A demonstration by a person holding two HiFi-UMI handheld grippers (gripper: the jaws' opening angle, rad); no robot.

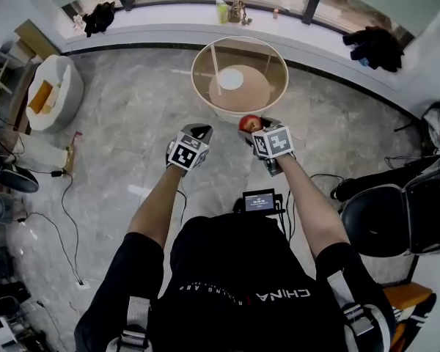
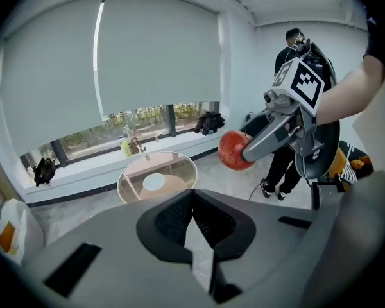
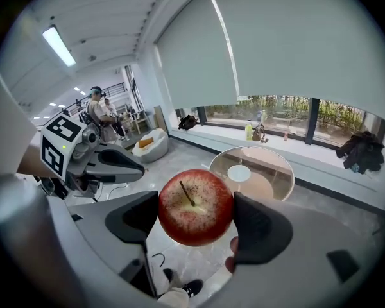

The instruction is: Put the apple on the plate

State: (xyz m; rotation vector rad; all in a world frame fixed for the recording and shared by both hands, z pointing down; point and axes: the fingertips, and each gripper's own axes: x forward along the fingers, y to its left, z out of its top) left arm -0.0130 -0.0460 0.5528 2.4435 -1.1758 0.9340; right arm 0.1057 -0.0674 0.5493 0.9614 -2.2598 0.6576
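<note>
Bright daylight, fisheye-warped dark edges

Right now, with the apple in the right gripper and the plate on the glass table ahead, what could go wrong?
1. The right gripper holds the apple only by its round sides, in the air above the floor, short of the glass table; a slip would likely drop it.
2. The plate looks small and flat on the glass; released off-centre, the apple might roll off.

You face a round glass table (image 1: 240, 75) on grey marble floor (image 1: 132, 123). Behind the table runs a long windowsill (image 1: 169, 17) under pale roller blinds (image 2: 154, 50); left of it slumps a white beanbag (image 1: 53, 90); right, a black chair (image 1: 385, 218).
</note>
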